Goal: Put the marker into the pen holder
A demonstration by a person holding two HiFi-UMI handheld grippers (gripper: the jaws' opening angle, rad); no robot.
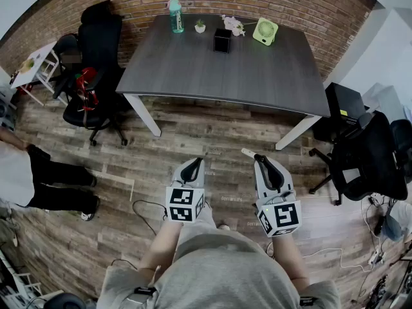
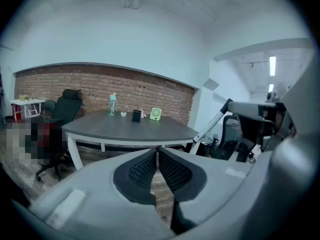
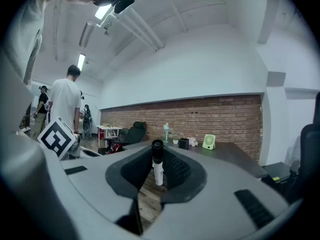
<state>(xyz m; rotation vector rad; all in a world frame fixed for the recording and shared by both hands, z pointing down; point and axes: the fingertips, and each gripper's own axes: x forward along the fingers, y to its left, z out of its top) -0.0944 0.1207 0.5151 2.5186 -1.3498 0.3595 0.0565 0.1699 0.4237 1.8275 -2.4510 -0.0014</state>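
White-barrelled and black-capped, marker (image 3: 157,165) pinched between the pads of the right claw (image 3: 157,159), jaws closed down onto the barrel. Stands upright across the jaws in the right gripper view, cap at the top, white end hanging below. Shows in the head view only as a pale end of the marker (image 1: 247,152), sticking out to the upper left of the right claw (image 1: 261,159).

Left claw (image 2: 158,153): jaws together, tips touching, nothing between them. Held low beside the right one, lower middle of the head view.

Pen holder (image 1: 222,40): black, square, standing near the far edge of the grey surface (image 1: 257,82), upper middle of the head view, between a teal bottle (image 1: 176,15) on its left and a green fan (image 1: 264,31) on its right. Well apart from both claws, with wooden floor (image 1: 212,134) and most of the surface lying between. Small in the right gripper view, just right of the marker's cap, almost straight ahead along the jaws.

Judged from this: carrying stage, nothing delivered yet. Loaded claw pointed roughly at the goal, so mostly a matter of closing the gap. Calls for a long forward reach over the surface, then a wrist turn to stand the marker's long axis, now crosswise to the jaws, upright over the holder's mouth. Likely snag: lower end catching the rim on the way down.
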